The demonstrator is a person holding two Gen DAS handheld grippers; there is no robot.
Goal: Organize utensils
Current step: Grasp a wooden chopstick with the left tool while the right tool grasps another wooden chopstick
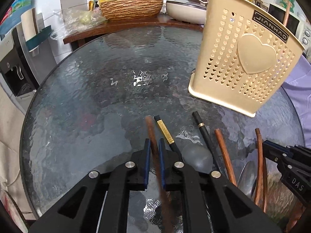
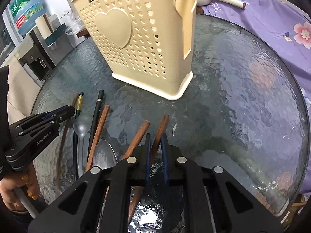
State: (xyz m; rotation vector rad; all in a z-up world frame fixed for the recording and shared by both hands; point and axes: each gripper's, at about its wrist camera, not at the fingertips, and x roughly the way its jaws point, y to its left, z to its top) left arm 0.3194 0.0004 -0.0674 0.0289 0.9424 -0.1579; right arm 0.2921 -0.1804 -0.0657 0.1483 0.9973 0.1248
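Observation:
My left gripper (image 1: 154,145) is shut on a brown wooden chopstick (image 1: 150,128) low over the round glass table (image 1: 87,89). My right gripper (image 2: 156,140) is shut on another brown wooden chopstick (image 2: 162,124). A beige perforated utensil holder (image 1: 245,62) with a heart stands upright at the back right; it also shows in the right wrist view (image 2: 140,38). Black chopsticks (image 1: 202,128), a gold-banded black chopstick (image 1: 165,131), more wooden chopsticks (image 1: 223,149) and metal spoons (image 1: 197,158) lie on the glass between the grippers.
A wooden counter (image 1: 116,29) with a woven bowl (image 1: 132,7), pots and a plastic bag stands behind the table. A water dispenser (image 1: 11,64) is at the left. A purple floral cloth (image 2: 272,25) lies past the table's right edge.

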